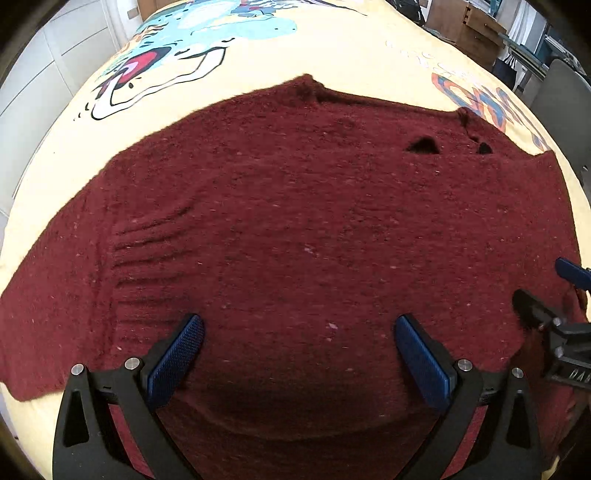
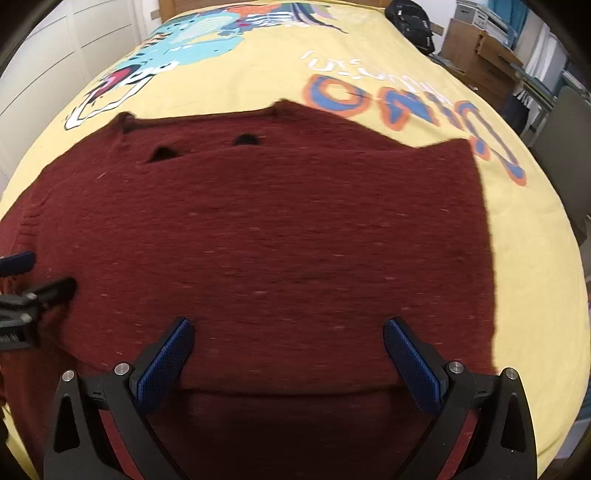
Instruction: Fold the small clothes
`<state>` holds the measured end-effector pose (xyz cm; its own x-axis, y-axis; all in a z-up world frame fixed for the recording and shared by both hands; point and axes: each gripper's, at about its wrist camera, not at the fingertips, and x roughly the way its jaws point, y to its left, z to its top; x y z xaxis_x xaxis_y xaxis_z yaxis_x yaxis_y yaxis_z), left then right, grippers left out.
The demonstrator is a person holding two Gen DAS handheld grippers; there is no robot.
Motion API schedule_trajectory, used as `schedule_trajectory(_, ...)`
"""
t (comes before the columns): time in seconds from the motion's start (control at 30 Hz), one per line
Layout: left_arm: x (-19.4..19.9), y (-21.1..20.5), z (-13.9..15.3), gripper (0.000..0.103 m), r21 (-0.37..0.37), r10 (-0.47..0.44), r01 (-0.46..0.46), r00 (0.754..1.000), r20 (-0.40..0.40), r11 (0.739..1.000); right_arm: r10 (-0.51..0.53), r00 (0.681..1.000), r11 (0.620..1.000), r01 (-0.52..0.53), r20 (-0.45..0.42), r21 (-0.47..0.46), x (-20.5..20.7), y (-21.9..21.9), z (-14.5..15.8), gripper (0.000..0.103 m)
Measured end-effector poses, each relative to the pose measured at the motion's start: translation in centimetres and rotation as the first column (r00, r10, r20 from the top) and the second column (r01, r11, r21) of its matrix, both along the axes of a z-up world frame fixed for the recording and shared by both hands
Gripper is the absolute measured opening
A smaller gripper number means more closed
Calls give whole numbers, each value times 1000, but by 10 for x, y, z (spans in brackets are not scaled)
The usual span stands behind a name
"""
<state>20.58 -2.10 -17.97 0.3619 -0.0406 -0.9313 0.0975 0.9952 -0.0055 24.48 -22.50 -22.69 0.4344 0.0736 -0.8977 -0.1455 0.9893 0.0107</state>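
A dark red knitted sweater (image 1: 295, 221) lies spread flat on a yellow printed bedspread (image 1: 332, 48), neck away from me. My left gripper (image 1: 299, 325) hovers over its near middle, jaws wide open, nothing between the blue pads. In the right wrist view the same sweater (image 2: 277, 229) fills the frame, folded along its right side with a straight edge. My right gripper (image 2: 288, 328) is open above the near hem fold, nothing between its pads. Each gripper shows in the other's view: the right gripper (image 1: 554, 291) at the right edge, the left gripper (image 2: 33, 277) at the left edge.
The bedspread (image 2: 535, 295) carries a cartoon print and orange-blue lettering (image 2: 406, 107). White cupboard doors (image 1: 44, 74) stand on the left. Cardboard boxes (image 2: 476, 48), a black bag (image 2: 410, 18) and a grey chair (image 2: 569, 129) stand beyond the bed on the right.
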Motion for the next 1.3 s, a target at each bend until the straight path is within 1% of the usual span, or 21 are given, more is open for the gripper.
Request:
schedule_trajectory(0.07, 2, 10, 0, 102, -15, 16, -15, 1000, 2, 1000, -10, 1000, 1000, 10, -3, 5, 1, -13, -1, 103)
schedule_trajectory(0.17, 4, 25, 0, 102, -6, 52, -52, 999, 10, 999, -49, 999, 999, 49, -1, -4, 2, -34, -2, 103)
schedule_trajectory(0.27, 3, 31, -4, 102, -7, 56, -56, 998, 8, 998, -61, 998, 997, 61, -9, 35, 0, -45, -6, 103)
schedule_trajectory(0.37, 0, 27, -6, 102, 20, 44, -44, 999, 25, 999, -52, 999, 999, 52, 3, 14, -2, -42, -10, 103)
schedule_trajectory(0.5, -3, 23, -9, 102, 34, 59, -61, 997, 53, 998, -82, 997, 996, 82, 11, 26, -5, -44, -12, 103)
schedule_trajectory(0.57, -16, 21, -9, 102, 43, 59, -62, 996, 73, 997, -79, 997, 997, 79, 13, 20, -6, -43, -13, 103)
schedule_trajectory(0.67, -18, 21, -10, 102, 41, 55, -58, 995, 85, 997, -77, 997, 997, 77, 13, 17, -9, -43, -13, 103)
schedule_trajectory(0.73, -21, 15, -8, 102, 37, 57, -60, 995, 78, 998, -78, 997, 997, 78, 11, 18, -9, -43, -12, 103)
schedule_trajectory(0.87, -15, 16, -3, 102, 31, 54, -55, 997, 47, 998, -68, 998, 998, 68, -3, 16, -9, -40, -1, 103)
schedule_trajectory(1.0, -13, 25, 10, 102, -15, 74, -74, 997, 19, 997, -62, 998, 998, 62, -2, 32, -20, -41, 16, 103)
schedule_trajectory(1.07, -18, 32, 21, 102, -32, 91, -90, 995, 31, 995, -62, 998, 998, 61, 11, 27, -27, -44, 28, 103)
schedule_trajectory(1.2, -34, 63, 45, 102, -57, 158, -154, 986, 62, 986, -61, 998, 997, 60, 21, 46, -44, -49, 50, 103)
schedule_trajectory(1.3, -48, 100, 60, 102, -65, 229, -225, 971, 73, 972, -67, 997, 996, 64, 35, 69, -59, -51, 61, 103)
